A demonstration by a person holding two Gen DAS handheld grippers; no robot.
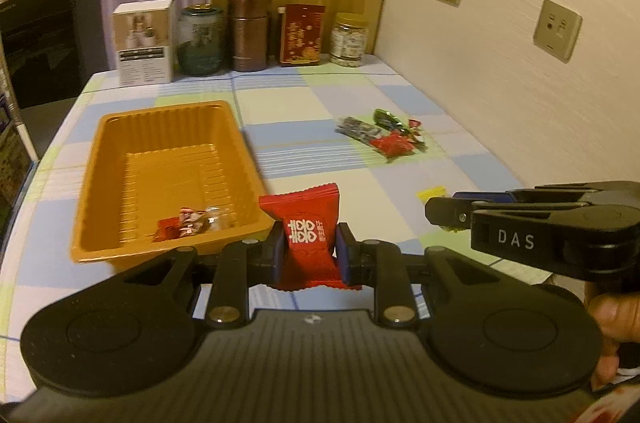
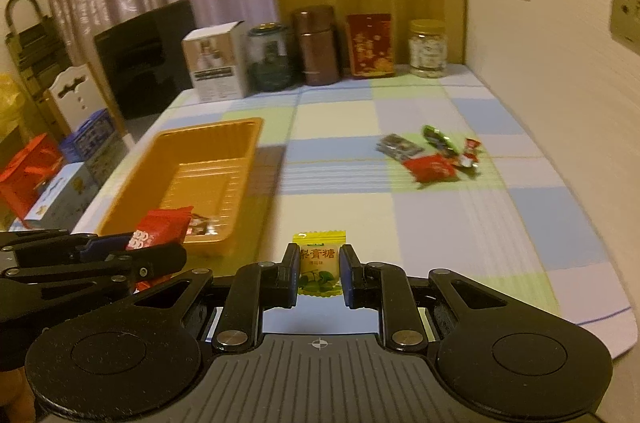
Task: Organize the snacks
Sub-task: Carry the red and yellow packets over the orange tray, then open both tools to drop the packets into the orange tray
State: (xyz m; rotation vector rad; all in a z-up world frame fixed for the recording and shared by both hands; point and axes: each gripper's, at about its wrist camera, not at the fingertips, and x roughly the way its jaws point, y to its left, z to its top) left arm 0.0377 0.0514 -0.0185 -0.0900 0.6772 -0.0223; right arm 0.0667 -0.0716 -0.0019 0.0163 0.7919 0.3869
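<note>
My left gripper (image 1: 310,255) is shut on a red candy packet (image 1: 306,239), held just past the near right corner of the orange tray (image 1: 96,159). The tray holds a few small wrapped candies (image 1: 192,223). My right gripper (image 2: 320,275) is shut on a yellow candy packet (image 2: 320,263) and holds it above the checked tablecloth, right of the tray (image 2: 168,151). In the right wrist view the left gripper (image 2: 160,259) with its red packet (image 2: 160,227) shows at the left. A small pile of loose snacks lies further right on the table (image 1: 384,135) (image 2: 432,155).
A row of containers stands at the table's back edge: a white box (image 1: 146,43), a glass jar (image 1: 200,41), a brown canister (image 1: 249,31), a red box (image 1: 301,35) and a clear jar (image 1: 349,39). A wall runs along the right. Boxes and bags stand left of the table (image 2: 52,179).
</note>
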